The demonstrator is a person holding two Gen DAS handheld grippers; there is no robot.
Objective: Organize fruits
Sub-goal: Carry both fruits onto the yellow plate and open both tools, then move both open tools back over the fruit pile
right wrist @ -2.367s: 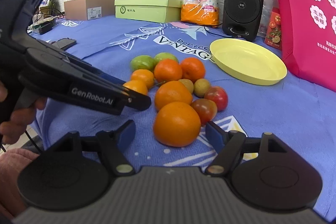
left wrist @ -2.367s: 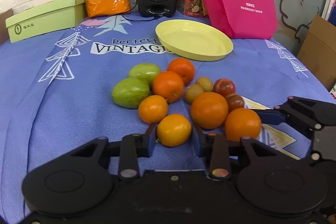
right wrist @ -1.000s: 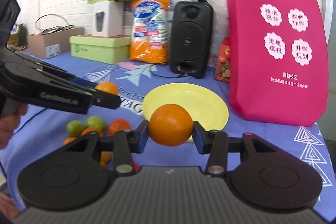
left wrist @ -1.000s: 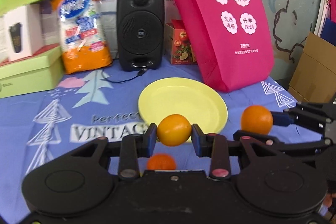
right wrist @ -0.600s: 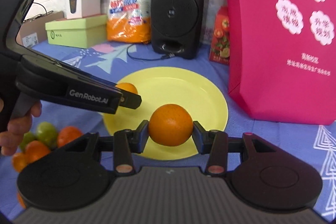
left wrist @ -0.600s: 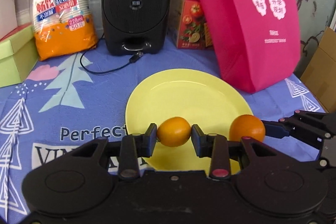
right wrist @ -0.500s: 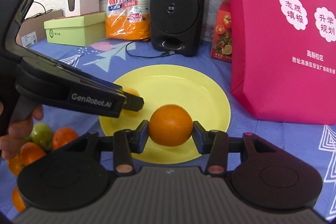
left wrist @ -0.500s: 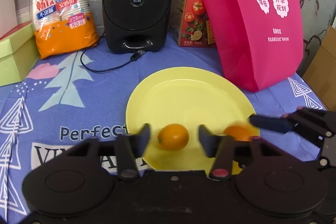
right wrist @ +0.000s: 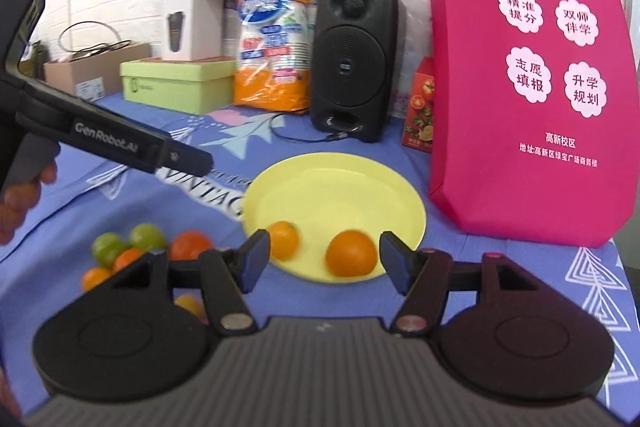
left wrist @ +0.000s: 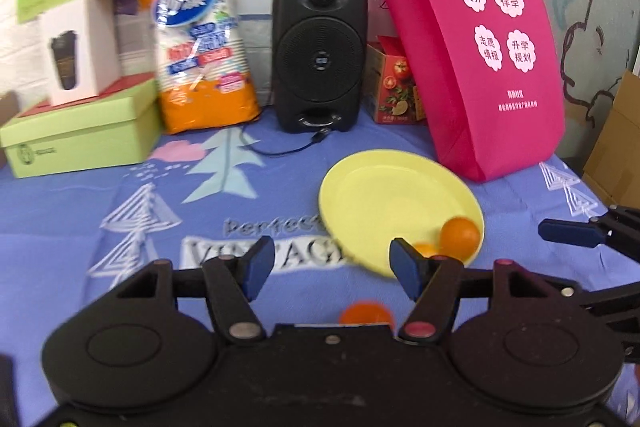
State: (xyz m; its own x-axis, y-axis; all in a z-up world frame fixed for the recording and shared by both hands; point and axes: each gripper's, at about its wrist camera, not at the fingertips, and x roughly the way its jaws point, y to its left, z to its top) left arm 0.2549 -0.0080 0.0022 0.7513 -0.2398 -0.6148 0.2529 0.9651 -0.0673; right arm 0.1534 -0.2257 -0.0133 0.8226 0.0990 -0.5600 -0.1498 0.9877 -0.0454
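Note:
The yellow plate (right wrist: 336,187) lies on the blue cloth and holds two oranges: a small one (right wrist: 283,239) at its near left and a larger one (right wrist: 351,258) at its near edge. In the left wrist view the plate (left wrist: 396,195) shows the larger orange (left wrist: 460,231) and part of the small one (left wrist: 425,249). My left gripper (left wrist: 332,269) is open and empty, left of the plate. My right gripper (right wrist: 320,265) is open and empty, just in front of the plate. The remaining fruits (right wrist: 136,251), green and orange, lie in a pile left of the plate.
A black speaker (right wrist: 352,67), an orange bag of paper cups (right wrist: 274,55), a pink tote bag (right wrist: 532,83), a small red carton (right wrist: 420,107) and green boxes (right wrist: 176,83) stand along the back. A cable (left wrist: 288,147) runs from the speaker.
Both grippers carried an orange from the pile to the plate and opened. Both oranges now rest on the plate, and both grippers have pulled back and up.

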